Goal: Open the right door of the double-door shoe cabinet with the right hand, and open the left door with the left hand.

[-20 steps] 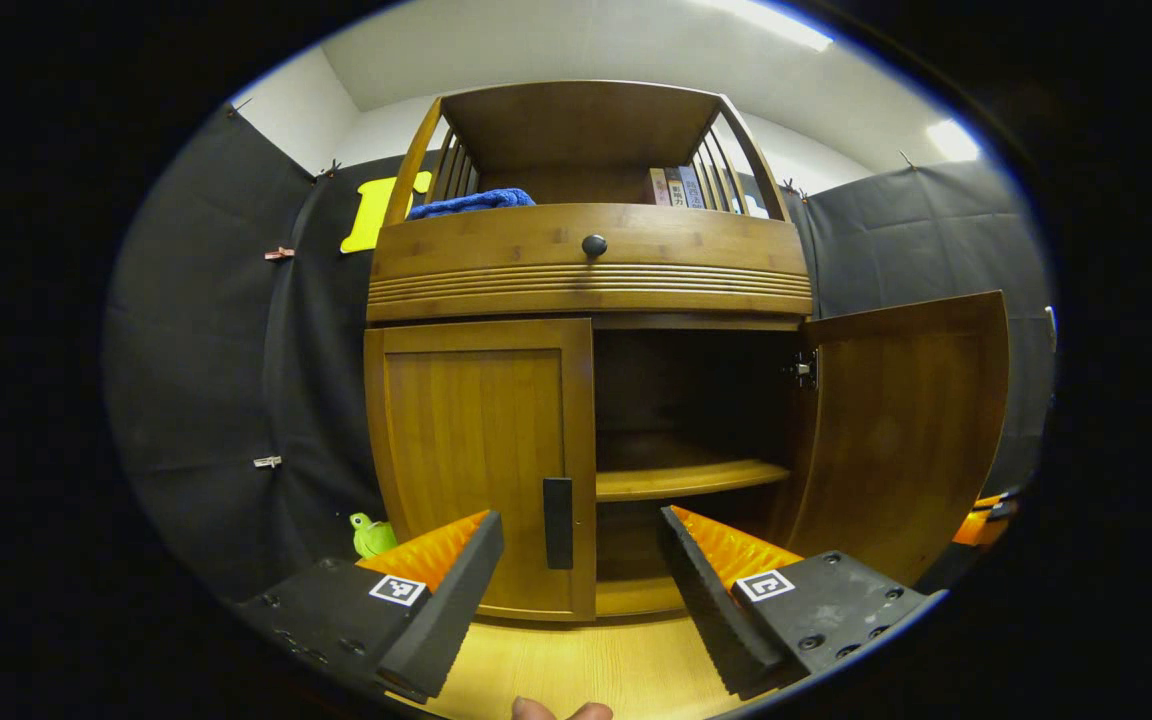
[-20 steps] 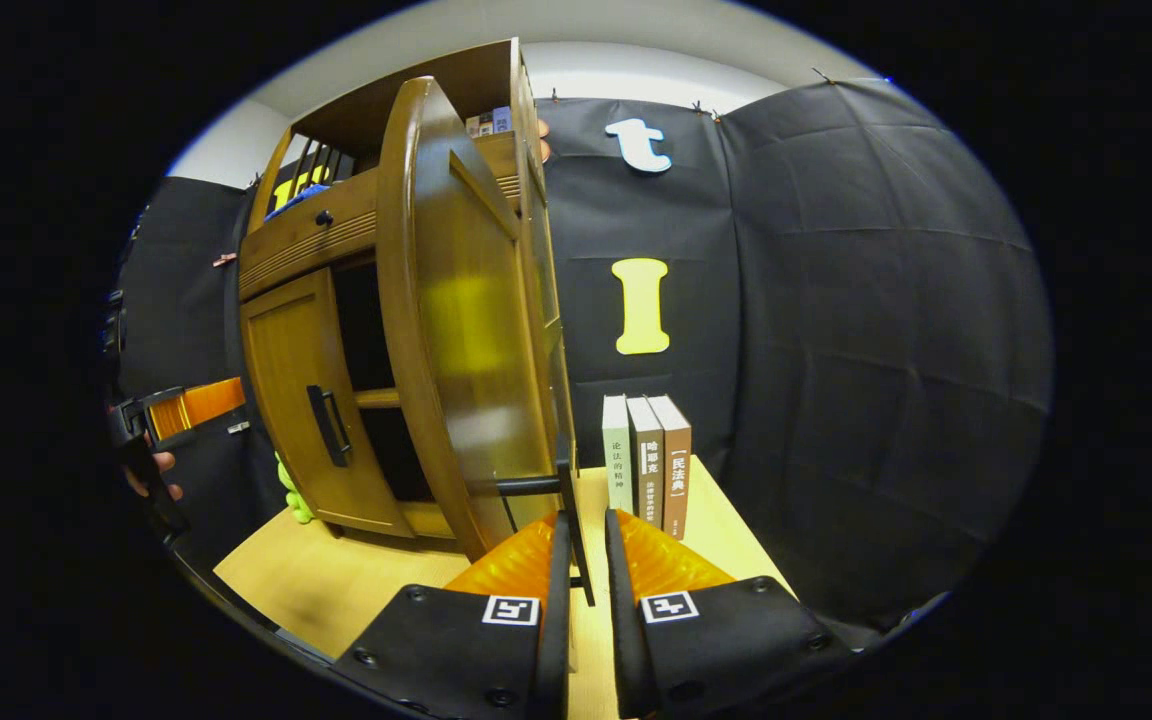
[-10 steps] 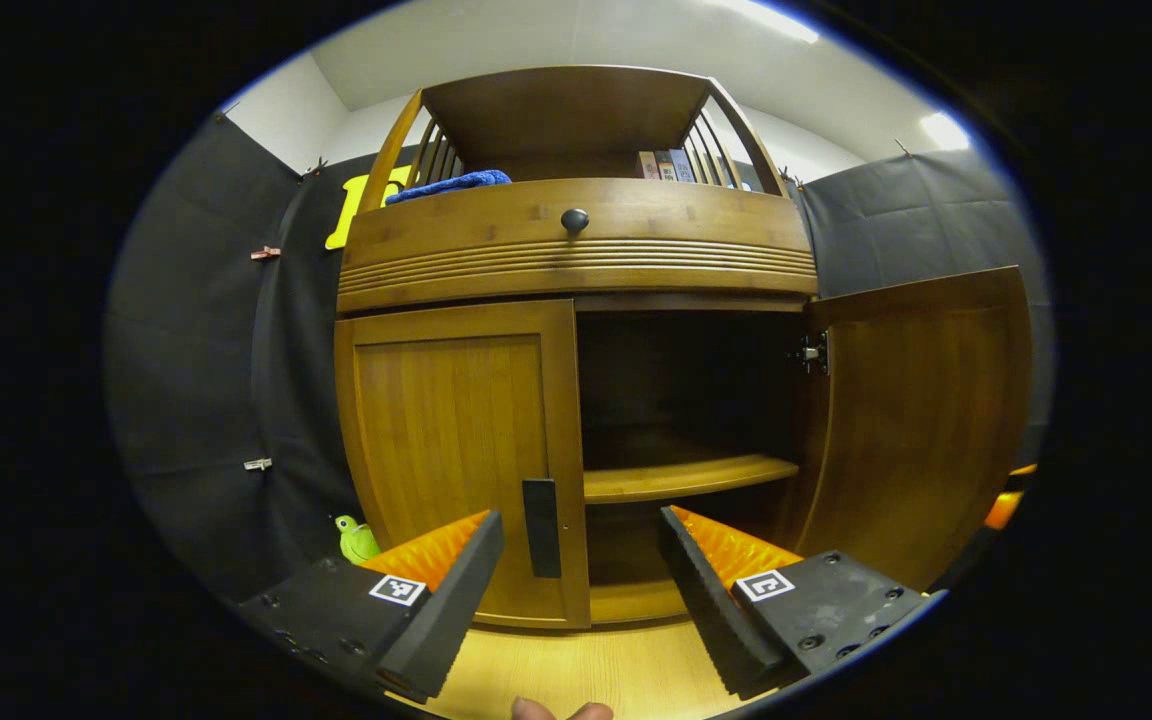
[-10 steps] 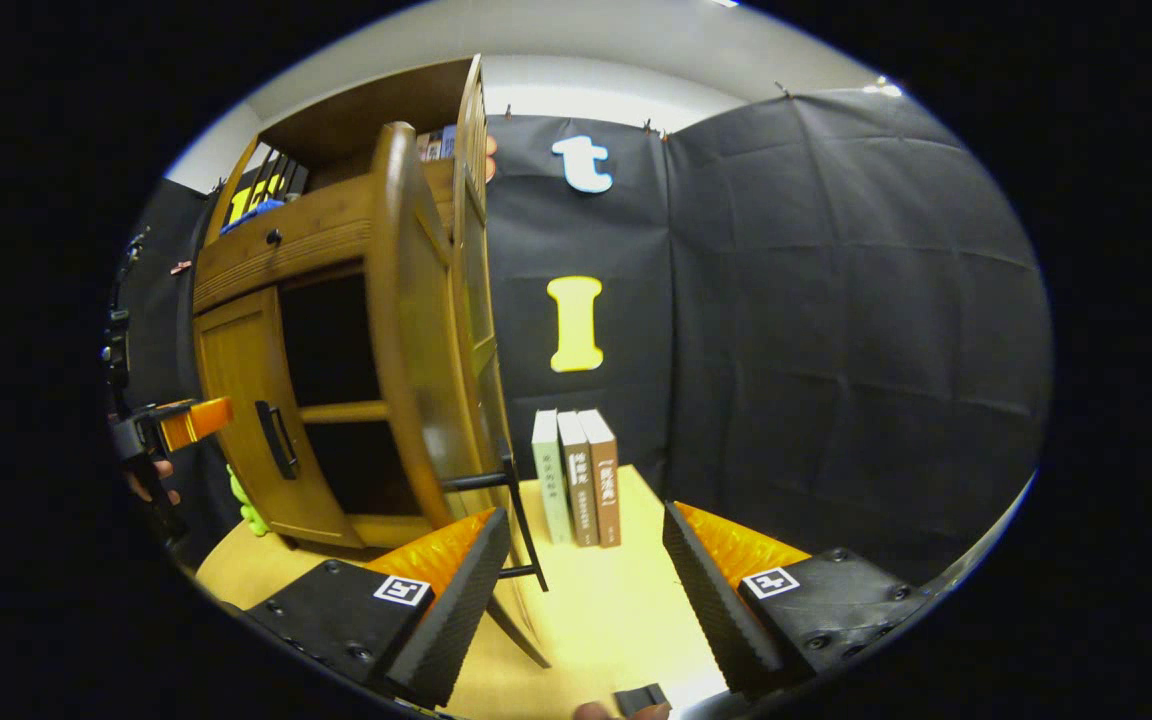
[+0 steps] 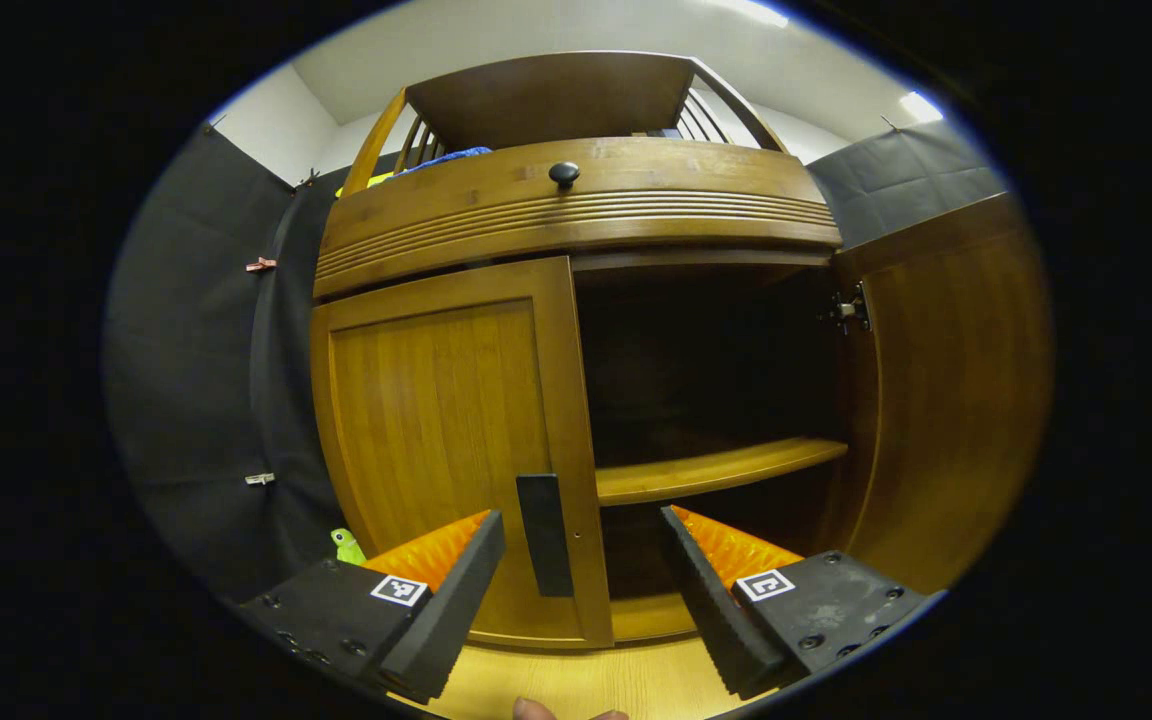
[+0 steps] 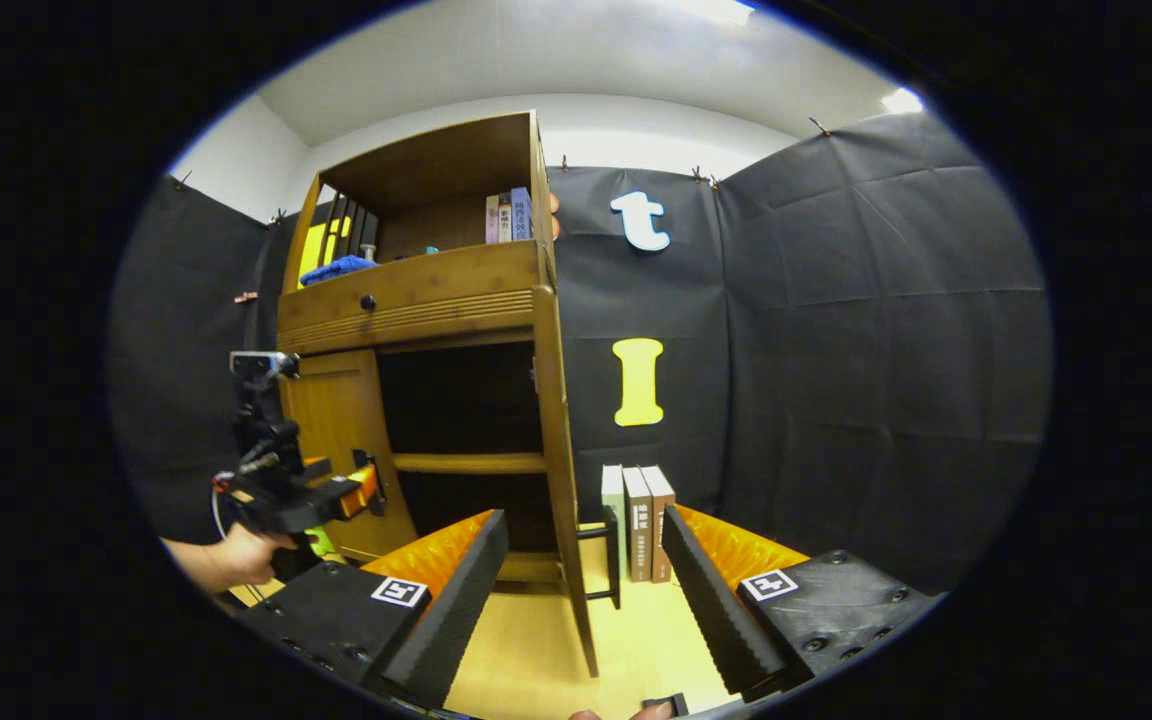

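Closer now than a second ago, the left hand-held gripper [image 5: 581, 575] spreads wide around the black bar handle [image 5: 545, 534] of the brown wooden shoe cabinet's closed left door [image 5: 436, 440]. From the right gripper view, the right hand-held gripper [image 6: 584, 585], released from the open right door [image 6: 561, 440], gapes wide, empty, beside it.

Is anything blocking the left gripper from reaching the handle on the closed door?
Nothing visible does. The left gripper is open, and the black handle on the closed left door sits just ahead between its fingers, with clear space between.
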Demonstrator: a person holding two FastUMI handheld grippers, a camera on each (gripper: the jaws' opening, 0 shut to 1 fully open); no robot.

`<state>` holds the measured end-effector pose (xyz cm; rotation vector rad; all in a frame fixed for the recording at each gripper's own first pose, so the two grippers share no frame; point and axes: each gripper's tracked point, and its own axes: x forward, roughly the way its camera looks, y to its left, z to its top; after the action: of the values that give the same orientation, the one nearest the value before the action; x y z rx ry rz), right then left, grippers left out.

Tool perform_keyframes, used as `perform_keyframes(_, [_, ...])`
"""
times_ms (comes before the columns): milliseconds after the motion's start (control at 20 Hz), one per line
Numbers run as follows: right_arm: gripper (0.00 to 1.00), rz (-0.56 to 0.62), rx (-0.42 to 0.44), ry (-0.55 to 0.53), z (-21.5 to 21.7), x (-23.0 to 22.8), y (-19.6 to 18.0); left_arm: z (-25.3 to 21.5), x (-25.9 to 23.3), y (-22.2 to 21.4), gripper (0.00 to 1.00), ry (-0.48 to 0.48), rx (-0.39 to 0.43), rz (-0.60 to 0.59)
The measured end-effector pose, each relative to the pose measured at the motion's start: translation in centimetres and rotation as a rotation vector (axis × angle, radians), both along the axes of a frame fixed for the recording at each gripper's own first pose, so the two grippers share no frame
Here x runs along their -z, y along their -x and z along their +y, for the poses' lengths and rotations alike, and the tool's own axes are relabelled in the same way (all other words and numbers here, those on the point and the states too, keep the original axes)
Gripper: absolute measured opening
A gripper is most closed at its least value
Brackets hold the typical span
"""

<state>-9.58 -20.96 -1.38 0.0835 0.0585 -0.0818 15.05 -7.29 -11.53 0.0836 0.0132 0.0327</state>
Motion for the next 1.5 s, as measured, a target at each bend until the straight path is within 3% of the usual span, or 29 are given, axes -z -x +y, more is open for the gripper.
perform_keyframes(500, [0.98,0.010,-0.051,0.001,3.0,0.1,-0.2,1.8,3.5,-3.6,0.92,0.028,-0.029,0.020])
perform_keyframes(800, [0.98,0.013,-0.040,-0.004,3.3,0.4,-0.7,2.1,5.0,-6.7,0.76,0.025,-0.023,0.067])
perform_keyframes(1150, [0.98,0.022,0.012,0.020,1.9,1.1,-0.7,3.1,6.1,-8.6,0.38,0.071,-0.062,0.097])
perform_keyframes(1500, [0.98,0.011,0.027,0.022,1.5,0.6,-0.4,3.0,5.7,-7.7,0.33,0.060,-0.045,0.129])
